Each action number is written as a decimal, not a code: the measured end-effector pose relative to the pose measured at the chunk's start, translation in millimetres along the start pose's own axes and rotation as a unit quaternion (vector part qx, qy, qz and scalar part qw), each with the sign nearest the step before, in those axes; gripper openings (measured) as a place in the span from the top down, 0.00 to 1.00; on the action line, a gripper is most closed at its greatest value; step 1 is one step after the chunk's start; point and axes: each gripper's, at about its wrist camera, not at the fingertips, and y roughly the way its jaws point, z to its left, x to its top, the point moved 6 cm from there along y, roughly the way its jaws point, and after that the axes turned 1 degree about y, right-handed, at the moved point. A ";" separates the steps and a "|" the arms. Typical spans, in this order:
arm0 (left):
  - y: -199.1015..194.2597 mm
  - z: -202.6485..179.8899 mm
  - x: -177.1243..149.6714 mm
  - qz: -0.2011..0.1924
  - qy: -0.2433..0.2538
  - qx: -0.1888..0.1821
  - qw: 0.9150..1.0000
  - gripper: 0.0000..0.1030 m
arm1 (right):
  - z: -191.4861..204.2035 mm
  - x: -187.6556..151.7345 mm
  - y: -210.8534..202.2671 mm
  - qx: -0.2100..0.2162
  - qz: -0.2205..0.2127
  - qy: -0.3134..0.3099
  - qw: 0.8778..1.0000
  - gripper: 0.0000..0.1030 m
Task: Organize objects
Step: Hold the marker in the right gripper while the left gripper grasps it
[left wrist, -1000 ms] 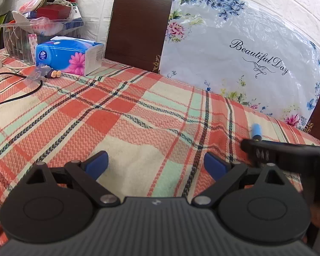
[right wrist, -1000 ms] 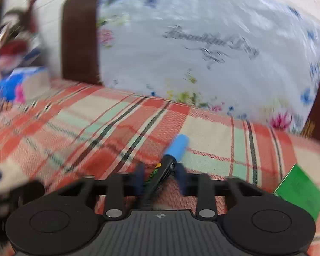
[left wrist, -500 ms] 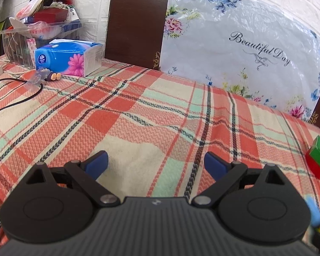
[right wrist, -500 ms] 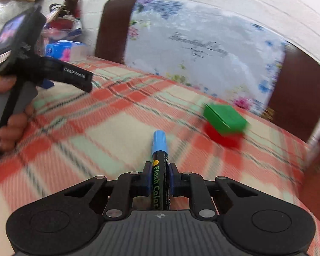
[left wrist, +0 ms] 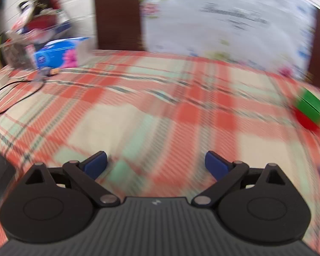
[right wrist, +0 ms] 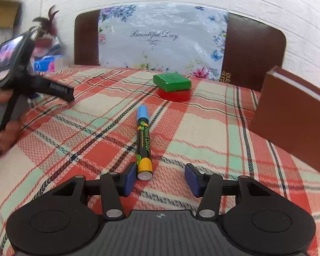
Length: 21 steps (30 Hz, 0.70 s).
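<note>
right gripper (right wrist: pixel 160 178) fingers spread, empty; marker (right wrist: pixel 143 143) lies freed on table (right wrist: pixel 202 132), aimed at the green box (right wrist: pixel 172 82); left gripper (left wrist: pixel 155 167) wide open, empty.

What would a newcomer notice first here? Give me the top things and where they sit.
The marker with its blue cap lies on the plaid tablecloth, just ahead of the open right gripper. Beyond it a green box sits on a red one. The left gripper reaches in at left.
</note>
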 end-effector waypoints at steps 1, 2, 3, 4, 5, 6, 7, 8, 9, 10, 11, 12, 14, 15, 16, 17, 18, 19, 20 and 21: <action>-8.7 -10.6 -6.2 0.000 0.012 -0.007 1.000 0.03 | -1.4 -0.2 0.2 0.002 0.000 0.003 1.000 0.51; -17.4 -20.3 -11.1 0.001 0.019 -0.013 1.000 0.04 | -0.9 -0.4 0.4 0.002 0.000 0.003 1.000 0.51; -23.5 -28.1 -15.0 0.010 0.018 -0.027 0.999 0.04 | -0.3 -0.4 0.4 0.001 -0.002 0.001 1.000 0.51; -28.1 -35.1 -18.4 0.021 0.009 -0.043 0.999 0.04 | 0.9 -0.6 -0.6 0.000 -0.004 -0.001 1.000 0.51; -32.5 -42.0 -19.1 0.028 0.004 -0.051 0.998 0.04 | 1.5 -0.7 -0.7 0.002 -0.005 -0.001 1.000 0.51; -36.4 -49.2 -19.1 0.035 0.003 -0.060 0.998 0.05 | 0.7 -0.6 -1.2 0.003 -0.006 -0.001 1.000 0.51; -39.0 -58.3 -19.0 0.049 -0.002 -0.081 0.996 0.05 | 1.6 -0.7 -2.0 0.004 -0.007 0.000 1.000 0.51; -43.1 -66.1 -18.4 0.058 -0.011 -0.101 0.993 0.06 | 0.6 -1.3 -2.0 0.005 -0.008 -0.001 1.000 0.51; -47.2 -74.6 -16.3 0.063 -0.018 -0.120 0.991 0.07 | 1.1 -1.0 -1.6 0.005 -0.007 -0.003 1.000 0.51; -51.5 -85.3 -14.3 0.067 -0.020 -0.140 0.988 0.10 | 2.1 -0.7 -0.7 0.005 -0.007 -0.007 1.000 0.51; -54.2 -96.4 -12.8 0.074 -0.020 -0.157 0.985 0.12 | 4.0 -0.1 0.5 0.006 -0.007 -0.013 1.000 0.51; -55.1 -107.9 -12.4 0.085 -0.020 -0.172 0.981 0.15 | 5.9 0.3 1.7 0.008 -0.006 -0.019 1.000 0.51; -51.9 -131.1 -14.4 0.113 -0.014 -0.198 0.974 0.24 | 10.1 1.8 4.5 0.014 -0.005 -0.029 0.999 0.65; -50.9 -142.7 -16.3 0.118 0.003 -0.190 0.975 0.23 | 12.4 2.7 5.5 0.024 -0.003 -0.032 0.999 0.72; -52.3 -154.0 -18.3 0.108 0.031 -0.176 0.978 0.24 | 14.7 2.8 6.1 0.032 -0.002 -0.036 0.999 0.86; -51.9 -164.6 -21.3 0.106 0.057 -0.172 0.978 0.25 | 16.4 3.2 5.5 0.034 -0.004 -0.040 0.999 0.87; -52.2 -172.5 -24.3 0.101 0.078 -0.159 0.979 0.26 | 16.3 3.2 4.2 0.035 -0.006 -0.040 0.999 0.87; -53.6 -177.3 -25.9 0.095 0.089 -0.154 0.979 0.34 | 14.5 3.5 1.8 0.040 -0.010 -0.033 0.999 0.87; -57.1 -181.8 -26.6 0.092 0.097 -0.156 0.979 0.50 | 12.3 4.0 -1.9 0.047 -0.018 -0.022 0.998 0.87; -60.7 -186.5 -25.7 0.093 0.100 -0.170 0.976 0.61 | 10.4 5.3 -6.7 0.053 -0.030 -0.014 0.998 0.87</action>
